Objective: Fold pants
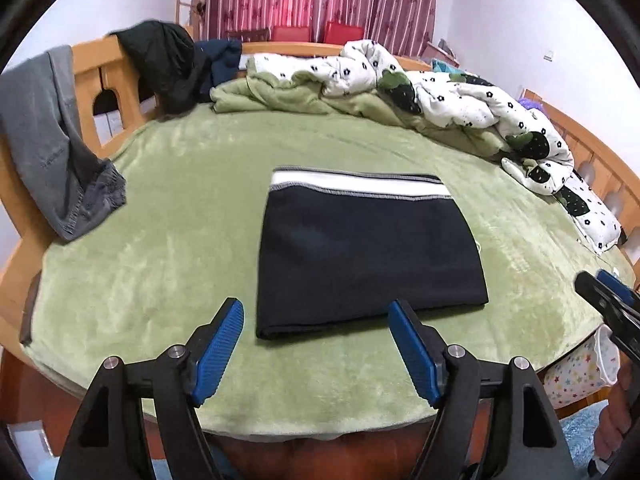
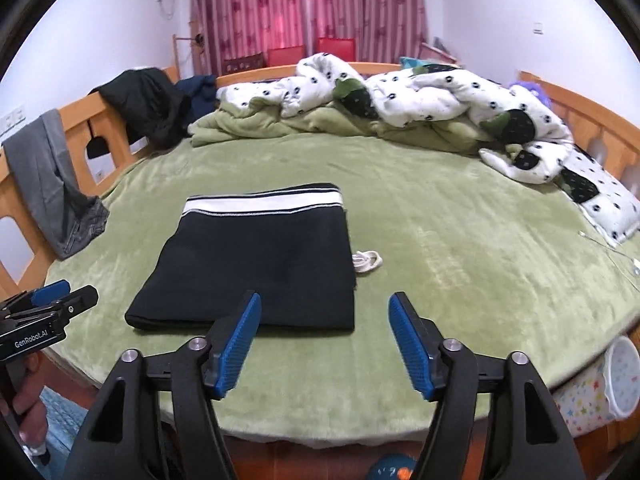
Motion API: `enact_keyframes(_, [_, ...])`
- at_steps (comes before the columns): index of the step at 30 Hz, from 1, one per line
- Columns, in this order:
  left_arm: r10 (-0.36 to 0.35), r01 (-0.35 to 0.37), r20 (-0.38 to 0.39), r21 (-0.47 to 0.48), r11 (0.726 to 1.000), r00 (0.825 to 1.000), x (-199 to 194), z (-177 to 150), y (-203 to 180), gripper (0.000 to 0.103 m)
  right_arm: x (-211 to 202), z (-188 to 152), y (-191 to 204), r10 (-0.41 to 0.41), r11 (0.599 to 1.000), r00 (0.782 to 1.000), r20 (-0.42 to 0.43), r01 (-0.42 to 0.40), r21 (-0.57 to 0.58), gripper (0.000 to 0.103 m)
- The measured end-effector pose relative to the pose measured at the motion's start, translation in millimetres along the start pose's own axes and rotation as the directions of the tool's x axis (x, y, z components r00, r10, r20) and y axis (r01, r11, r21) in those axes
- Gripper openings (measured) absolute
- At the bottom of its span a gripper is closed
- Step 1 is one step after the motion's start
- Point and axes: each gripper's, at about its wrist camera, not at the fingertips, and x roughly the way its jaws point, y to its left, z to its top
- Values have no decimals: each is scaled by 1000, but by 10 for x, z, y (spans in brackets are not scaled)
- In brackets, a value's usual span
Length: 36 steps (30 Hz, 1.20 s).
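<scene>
Pants (image 1: pixel 368 252) folded into a dark rectangle, flat on the green blanket (image 1: pixel 192 208), white waistband on the far side. A white cord (image 2: pixel 366 261) pokes out at their right edge — the rest is hidden. Left gripper (image 1: pixel 316 312) and right gripper (image 2: pixel 324 306) both spread wide, holding nothing, near the fold. Wooden bed frame (image 1: pixel 112 76) draped with a grey garment (image 1: pixel 48 140); rumpled quilt (image 2: pixel 432 96) behind, red curtains (image 2: pixel 304 4) beyond.

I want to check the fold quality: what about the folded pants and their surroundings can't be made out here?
- Pants: inner layers and underside hidden by the top layer, both views.
- White cord: partly tucked under the pants in the right wrist view; barely visible in the left.
- Left tool and right tool: open, touching nothing.
</scene>
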Motion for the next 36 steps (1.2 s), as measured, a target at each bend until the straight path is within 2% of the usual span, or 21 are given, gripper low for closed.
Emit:
enact_keyframes(1, [8,-8,12,3,1000,1000,-51,-13,9,75,-52,-19,-1,7,1000,1000,27,-7,0,100])
enact_keyframes(2, [18,-19,23,9,1000,1000,-109,-27,11,75,-106,-51,-5,7,1000,999,50,-7,-4,103])
enact_keyframes(4, [30,-30,37,10,999,999,-161,-50,1,75,-146,-82,9,-16,1000,997,78,18,-19,103])
enact_keyframes(10, [37,-37,38,-2,999,999,-182,-86,45,75,-86,-80,7,6,1000,999,45,-5,-9,103])
enact_keyframes(36, [68,-69,34,32,997,997,-118,-124,-1,76,-69,-143,-42,-23,1000,999,40,24,-20,103])
